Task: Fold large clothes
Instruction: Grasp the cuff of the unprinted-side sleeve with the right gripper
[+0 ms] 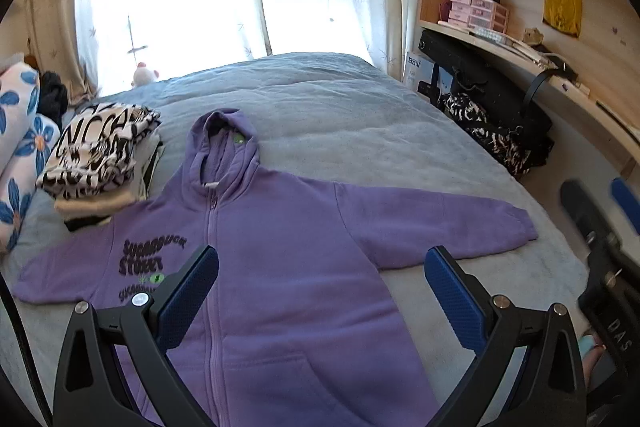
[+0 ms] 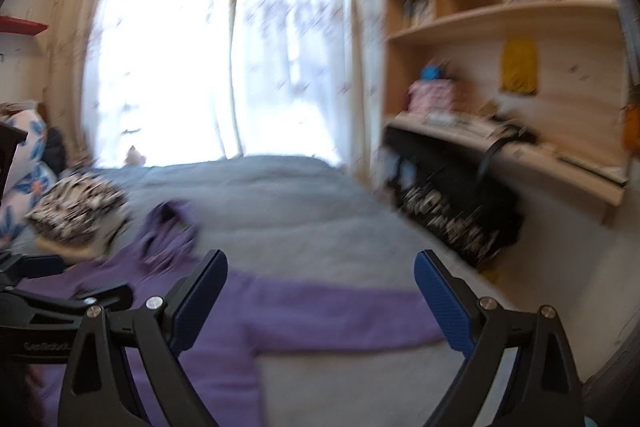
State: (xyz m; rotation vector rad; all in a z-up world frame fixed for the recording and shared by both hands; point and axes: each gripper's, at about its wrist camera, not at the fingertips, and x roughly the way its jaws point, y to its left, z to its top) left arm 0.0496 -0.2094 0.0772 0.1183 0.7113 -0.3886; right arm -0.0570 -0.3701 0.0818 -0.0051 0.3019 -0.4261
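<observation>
A purple zip hoodie lies flat and face up on the grey bed, hood toward the window, both sleeves spread out. My left gripper is open and empty, held above the hoodie's body. My right gripper is open and empty, above the hoodie's right sleeve; that view is blurred. The right gripper also shows at the right edge of the left wrist view. The left gripper shows at the left edge of the right wrist view.
A stack of folded clothes with a black-and-white patterned piece on top sits at the hoodie's left shoulder. Floral pillows lie at the far left. A wooden desk and shelves and a black bag stand beside the bed on the right.
</observation>
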